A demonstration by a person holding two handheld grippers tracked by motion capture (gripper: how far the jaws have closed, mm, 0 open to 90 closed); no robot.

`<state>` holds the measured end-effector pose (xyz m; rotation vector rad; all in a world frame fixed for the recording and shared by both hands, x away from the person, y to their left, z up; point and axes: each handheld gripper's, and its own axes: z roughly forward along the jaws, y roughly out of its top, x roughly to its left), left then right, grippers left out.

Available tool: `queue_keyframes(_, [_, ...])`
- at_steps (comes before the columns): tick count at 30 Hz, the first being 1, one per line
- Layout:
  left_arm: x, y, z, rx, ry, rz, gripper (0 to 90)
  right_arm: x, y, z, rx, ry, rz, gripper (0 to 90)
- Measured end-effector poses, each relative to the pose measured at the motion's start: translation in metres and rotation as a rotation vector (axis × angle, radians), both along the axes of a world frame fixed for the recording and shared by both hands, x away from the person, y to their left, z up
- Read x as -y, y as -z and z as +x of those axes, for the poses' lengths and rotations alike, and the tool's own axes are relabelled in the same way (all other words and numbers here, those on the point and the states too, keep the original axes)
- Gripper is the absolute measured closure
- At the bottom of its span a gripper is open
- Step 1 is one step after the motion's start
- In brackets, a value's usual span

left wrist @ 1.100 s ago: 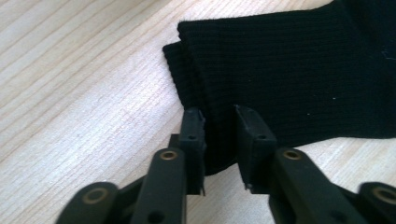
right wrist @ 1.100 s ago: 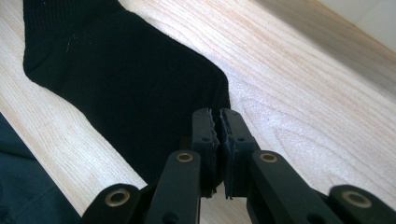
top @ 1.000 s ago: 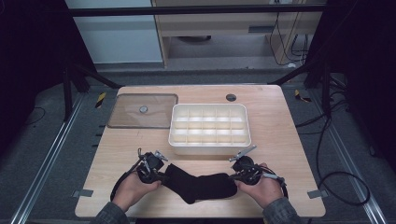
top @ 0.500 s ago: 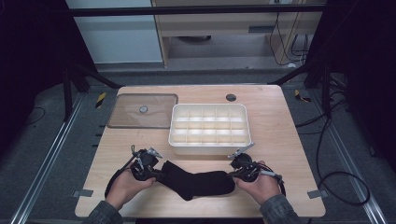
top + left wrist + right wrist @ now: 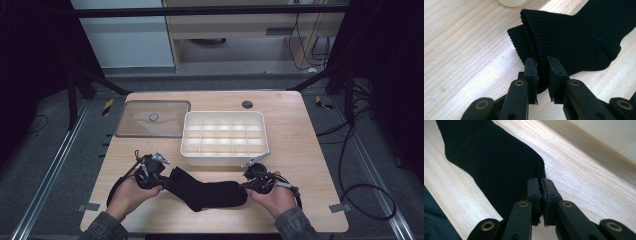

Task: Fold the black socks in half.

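While both tongs grip black sock (image 5: pixel 212 192), left tongs (image 5: pixel 162 176) lifted cuff higher

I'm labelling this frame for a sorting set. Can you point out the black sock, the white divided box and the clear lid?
black sock (image 5: pixel 212 192), high view, middle of the foot.
white divided box (image 5: pixel 225 157), high view, near outer wall.
clear lid (image 5: pixel 135 122), high view, bare flat panel left of its knob.

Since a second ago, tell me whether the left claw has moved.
Yes. The left claw, shut on the black sock, has edged up the picture toward the white tray.
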<state>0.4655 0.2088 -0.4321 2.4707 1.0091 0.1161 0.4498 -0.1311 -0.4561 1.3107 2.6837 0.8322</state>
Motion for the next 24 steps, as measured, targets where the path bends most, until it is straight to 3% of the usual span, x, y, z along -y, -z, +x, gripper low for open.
queue_keyframes(24, [-0.019, -0.011, 0.002, 0.008, -0.013, -0.016, 78.2, -0.022, 0.000, 0.000, 0.009, -0.039, 0.019, 85.7])
